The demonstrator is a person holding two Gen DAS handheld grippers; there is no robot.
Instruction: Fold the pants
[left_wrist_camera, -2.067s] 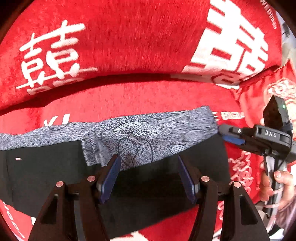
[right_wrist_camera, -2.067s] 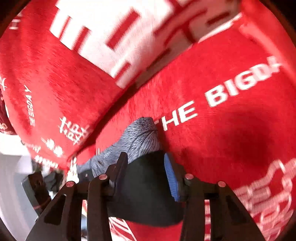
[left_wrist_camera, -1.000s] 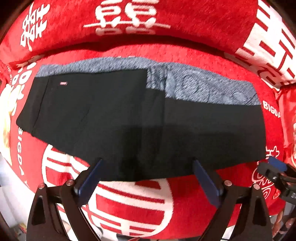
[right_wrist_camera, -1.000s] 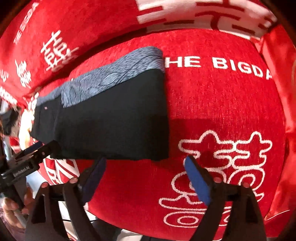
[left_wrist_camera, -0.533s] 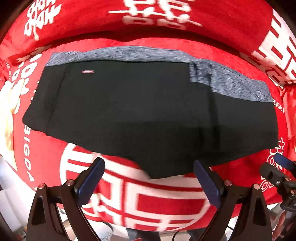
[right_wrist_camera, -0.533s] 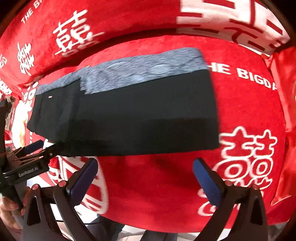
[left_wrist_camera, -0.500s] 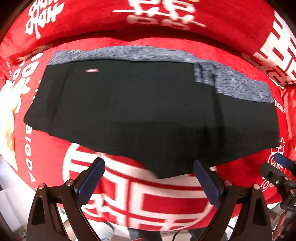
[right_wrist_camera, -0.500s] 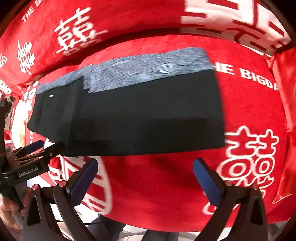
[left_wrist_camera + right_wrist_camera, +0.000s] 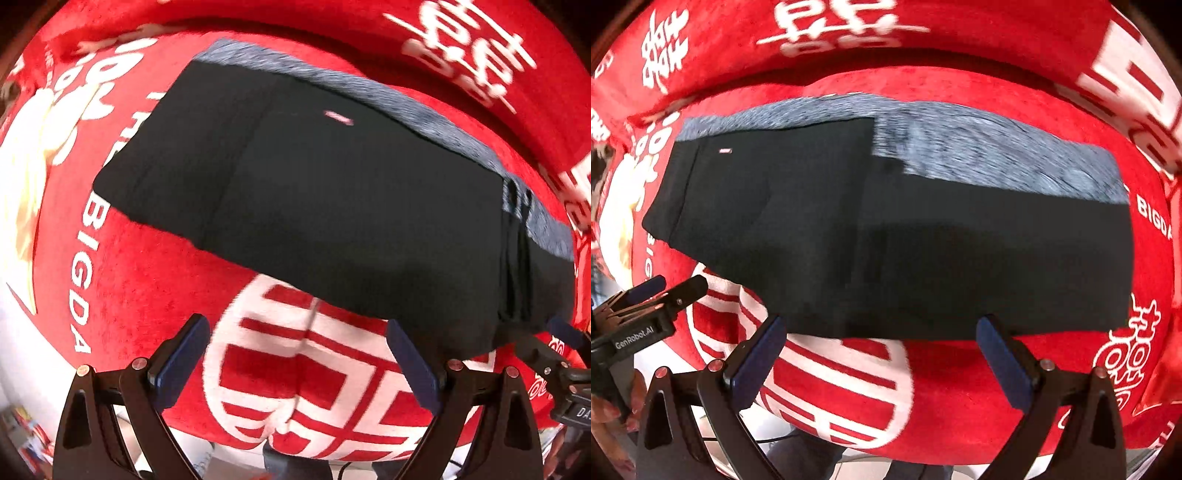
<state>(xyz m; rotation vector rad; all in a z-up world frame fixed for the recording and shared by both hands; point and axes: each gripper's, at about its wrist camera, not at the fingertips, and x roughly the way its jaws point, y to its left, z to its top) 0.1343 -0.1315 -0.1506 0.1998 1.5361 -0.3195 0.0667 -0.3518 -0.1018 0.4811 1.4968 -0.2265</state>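
Left wrist view: one pair of black pants, folded flat on one red cover with white characters; grey waistband along far edge. Left gripper spread wide, empty, above cover near the pants' hem.

Right wrist view: same pants, unobstructed. Right gripper spread wide, empty; left gripper at left, spread.

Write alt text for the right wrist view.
Folded black pants with a grey patterned waistband lie flat on a red cloth printed with white characters. The right gripper hangs above the near edge, fingers wide apart and empty; the left gripper shows at far left.
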